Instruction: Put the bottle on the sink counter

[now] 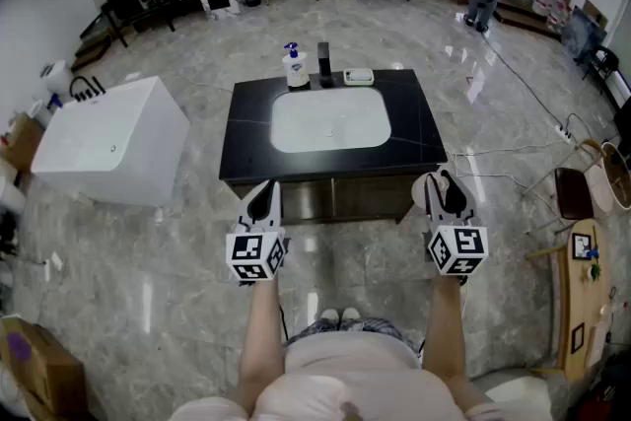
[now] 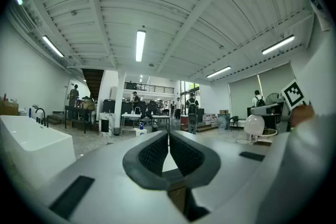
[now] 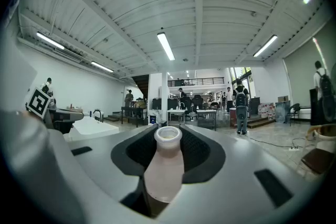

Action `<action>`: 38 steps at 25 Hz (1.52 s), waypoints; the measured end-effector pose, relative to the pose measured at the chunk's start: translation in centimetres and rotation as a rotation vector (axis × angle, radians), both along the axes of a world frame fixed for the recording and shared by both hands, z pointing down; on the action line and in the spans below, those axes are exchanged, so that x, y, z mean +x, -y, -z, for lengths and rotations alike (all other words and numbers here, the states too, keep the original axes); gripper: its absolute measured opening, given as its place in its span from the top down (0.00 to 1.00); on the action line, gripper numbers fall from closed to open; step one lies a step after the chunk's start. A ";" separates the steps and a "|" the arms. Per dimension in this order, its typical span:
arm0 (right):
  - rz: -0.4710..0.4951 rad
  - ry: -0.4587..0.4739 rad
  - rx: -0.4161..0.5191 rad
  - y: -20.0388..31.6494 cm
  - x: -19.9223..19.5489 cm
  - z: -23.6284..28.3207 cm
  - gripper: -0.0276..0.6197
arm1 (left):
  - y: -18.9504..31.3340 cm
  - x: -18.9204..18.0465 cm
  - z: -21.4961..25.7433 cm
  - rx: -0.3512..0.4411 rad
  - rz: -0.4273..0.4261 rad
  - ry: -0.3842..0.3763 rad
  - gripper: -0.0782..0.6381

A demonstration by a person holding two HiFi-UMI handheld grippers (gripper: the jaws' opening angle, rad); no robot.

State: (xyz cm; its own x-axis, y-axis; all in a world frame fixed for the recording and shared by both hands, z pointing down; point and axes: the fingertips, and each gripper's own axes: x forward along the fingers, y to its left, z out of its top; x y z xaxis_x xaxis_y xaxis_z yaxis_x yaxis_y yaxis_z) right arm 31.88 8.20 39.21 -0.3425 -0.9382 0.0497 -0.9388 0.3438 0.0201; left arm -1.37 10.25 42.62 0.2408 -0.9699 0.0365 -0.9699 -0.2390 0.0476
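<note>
A pale pink bottle (image 3: pixel 164 168) with an open white neck stands upright between the jaws of my right gripper (image 3: pixel 168 150), which is shut on its body. In the head view that right gripper (image 1: pixel 441 187) hovers just before the front right corner of the black sink counter (image 1: pixel 409 123). My left gripper (image 1: pixel 262 197) is held at the counter's front left; in the left gripper view its jaws (image 2: pixel 168 145) are shut together with nothing between them. Both grippers point up and forward. The white basin (image 1: pixel 330 120) sits in the middle of the counter.
At the counter's back edge stand a blue-pump soap dispenser (image 1: pixel 294 66), a black faucet (image 1: pixel 323 64) and a soap dish (image 1: pixel 358 76). A white bathtub (image 1: pixel 108 141) lies to the left, a wooden table (image 1: pixel 577 256) to the right, and a cable (image 1: pixel 513 177) crosses the floor.
</note>
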 end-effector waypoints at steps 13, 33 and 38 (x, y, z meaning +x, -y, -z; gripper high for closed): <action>0.011 0.019 0.005 -0.6 -0.4 0.2 0.74 | -0.4 0.2 0.0 -0.002 -0.010 0.003 0.85; 0.006 0.020 0.002 -1.6 -2.1 0.4 0.74 | -1.2 -0.9 -0.9 -0.030 -0.037 0.002 0.85; -0.012 0.033 0.007 -2.2 -3.3 0.1 0.74 | -1.6 -1.8 -0.8 -0.024 -0.069 0.010 0.85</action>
